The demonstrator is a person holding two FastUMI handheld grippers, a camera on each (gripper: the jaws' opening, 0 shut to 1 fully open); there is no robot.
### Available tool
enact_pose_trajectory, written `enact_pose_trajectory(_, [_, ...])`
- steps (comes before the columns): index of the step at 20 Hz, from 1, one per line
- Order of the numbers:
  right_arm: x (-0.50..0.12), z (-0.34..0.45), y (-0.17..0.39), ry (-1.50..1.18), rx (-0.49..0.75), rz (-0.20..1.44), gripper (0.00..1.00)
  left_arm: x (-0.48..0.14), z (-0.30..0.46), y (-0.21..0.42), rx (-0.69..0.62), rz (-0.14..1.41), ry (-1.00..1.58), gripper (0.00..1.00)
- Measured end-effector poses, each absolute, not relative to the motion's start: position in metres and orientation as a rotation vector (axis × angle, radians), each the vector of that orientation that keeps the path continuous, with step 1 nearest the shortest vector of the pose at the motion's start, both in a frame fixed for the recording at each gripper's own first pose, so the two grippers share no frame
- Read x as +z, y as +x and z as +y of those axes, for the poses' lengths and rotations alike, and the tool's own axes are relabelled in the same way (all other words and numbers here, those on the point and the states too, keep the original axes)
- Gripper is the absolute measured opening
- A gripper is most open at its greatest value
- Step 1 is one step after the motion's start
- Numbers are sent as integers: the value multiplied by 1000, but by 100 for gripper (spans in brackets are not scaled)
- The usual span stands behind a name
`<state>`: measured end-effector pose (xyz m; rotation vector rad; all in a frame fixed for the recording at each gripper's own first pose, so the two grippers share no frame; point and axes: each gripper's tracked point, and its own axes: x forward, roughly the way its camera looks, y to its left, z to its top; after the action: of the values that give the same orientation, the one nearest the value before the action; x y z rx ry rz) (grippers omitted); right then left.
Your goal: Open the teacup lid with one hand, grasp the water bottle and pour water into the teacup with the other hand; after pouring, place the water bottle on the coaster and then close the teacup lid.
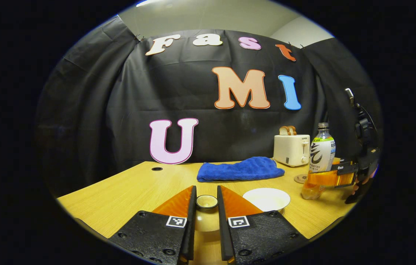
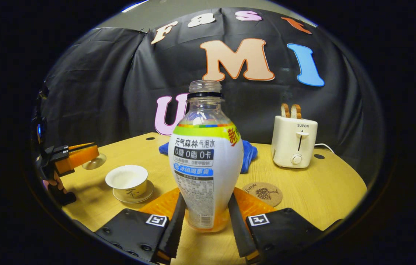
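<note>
while the bottle (image 2: 205, 162) stands upright and uncapped on the wooden table (image 2: 325, 187), other things ring it: a white toaster (image 2: 294, 141) with two bread slices at the back, a blue cloth (image 1: 240, 169) folded in front of the wall, and a round coaster (image 2: 263, 194) just beside the bottle's right, bare. the cup (image 2: 126, 180) sits open on its saucer, apart from the bottle; nothing lies between them.

right gripper (image 2: 205, 221): both fingers press the bottle's lower body, one on each side. the left gripper view confirms this from afar, bottle (image 1: 320, 162) clamped near its base, base seemingly on the table, though the view is poor at that edge.

left gripper (image 1: 206, 206): narrowly parted, fingers closed on the lid (image 1: 206, 211) by its small knob. the right gripper view shows that gripper (image 2: 82, 156) off to the left of the cup, with the lid (image 2: 94, 161) hanging under its tips, well clear of the cup's rim.

the left gripper view shows the cup (image 1: 266, 198) as a white bowl right of its fingers; the coaster (image 1: 301, 179) peeks from behind the bottle.
</note>
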<state>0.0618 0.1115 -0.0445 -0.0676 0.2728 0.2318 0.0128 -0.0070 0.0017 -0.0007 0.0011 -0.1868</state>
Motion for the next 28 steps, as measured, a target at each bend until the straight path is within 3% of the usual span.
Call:
enact_pose_trajectory(16, [56, 80, 88, -913, -7, -1, 65, 2, -4, 12, -173, 3, 0, 25])
enact_pose_trajectory(28, [32, 113, 84, -1445, -17, -142, 64, 1, -3, 12, -171, 3, -1, 26])
